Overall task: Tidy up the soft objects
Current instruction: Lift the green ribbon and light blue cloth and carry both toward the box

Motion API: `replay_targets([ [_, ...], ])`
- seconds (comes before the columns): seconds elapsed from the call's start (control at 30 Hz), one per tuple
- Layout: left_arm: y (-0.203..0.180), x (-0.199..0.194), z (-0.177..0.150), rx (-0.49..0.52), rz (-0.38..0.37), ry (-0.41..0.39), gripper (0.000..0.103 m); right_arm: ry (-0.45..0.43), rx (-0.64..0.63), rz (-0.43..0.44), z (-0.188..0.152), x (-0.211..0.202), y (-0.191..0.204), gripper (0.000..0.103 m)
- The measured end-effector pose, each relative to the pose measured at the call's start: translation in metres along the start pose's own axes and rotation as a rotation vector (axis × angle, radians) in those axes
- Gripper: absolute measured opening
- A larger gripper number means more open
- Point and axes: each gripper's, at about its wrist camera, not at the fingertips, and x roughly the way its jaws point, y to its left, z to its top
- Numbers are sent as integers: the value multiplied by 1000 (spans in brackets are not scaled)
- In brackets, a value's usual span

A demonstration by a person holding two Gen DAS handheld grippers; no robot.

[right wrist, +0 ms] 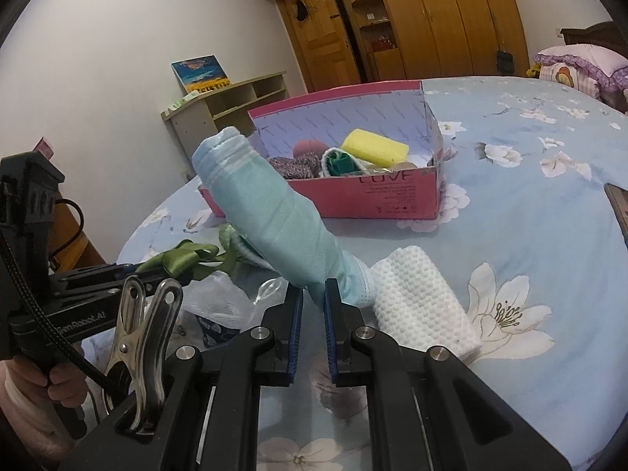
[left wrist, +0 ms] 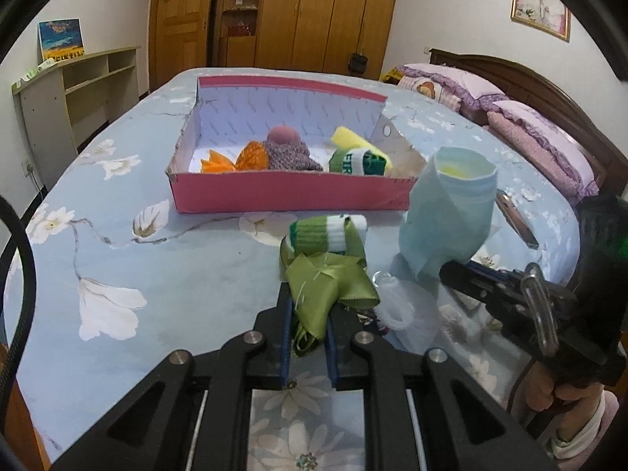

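Satiny green ribbon (left wrist: 329,286) between left tongs (left wrist: 308,314)

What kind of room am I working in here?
A bedroom, most likely: you're working over a bed with a floral sheet, pillows against a headboard, and a wooden wardrobe behind.

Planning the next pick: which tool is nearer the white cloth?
Right. The right tool, shut on the blue sock, sits just beside the white cloth; the left tool holds the green ribbon farther off.

Even indoor light; soft shadows; fisheye-bent, dark-vignetted edges
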Motion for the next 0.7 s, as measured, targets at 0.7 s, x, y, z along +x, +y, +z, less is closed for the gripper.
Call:
replay_targets([
  [0.7, 9, -63, 17, -35, -2, -149, 14, -56, -36, -15, 14, -28, 16, 10],
])
